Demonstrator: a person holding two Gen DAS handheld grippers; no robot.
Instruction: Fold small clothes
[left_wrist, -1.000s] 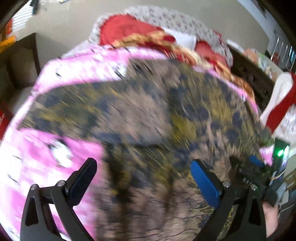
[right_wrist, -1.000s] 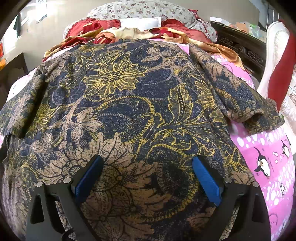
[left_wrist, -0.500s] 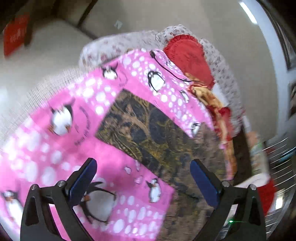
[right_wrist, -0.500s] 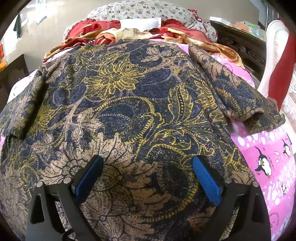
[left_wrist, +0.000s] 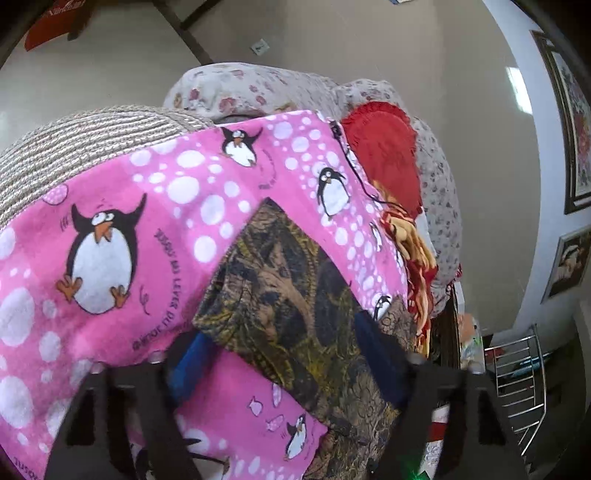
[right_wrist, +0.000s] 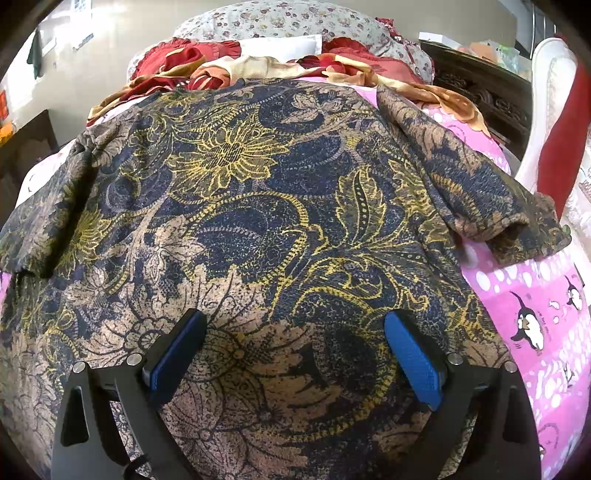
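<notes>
Shirt (right_wrist: 258, 221) spread on bed (right_wrist: 535, 314); left gripper (left_wrist: 288, 365) jaws just closing round left sleeve (left_wrist: 280, 288), grip uncertain; right gripper (right_wrist: 295, 354) wide open, empty, over near hem.

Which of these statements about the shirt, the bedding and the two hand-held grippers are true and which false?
1. The shirt lies on a pink penguin-print sheet. True.
2. The right hand-held gripper is clamped on a fold of the shirt. False: its jaws stand wide open over the shirt's flat body.
3. The shirt is plain white. False: it has a dark blue, tan and yellow floral print.
4. A sleeve of the shirt lies between the fingers of the left hand-held gripper. True; its jaws have just been closing.
5. Red cloth lies beyond the far end of the shirt. True.
</notes>
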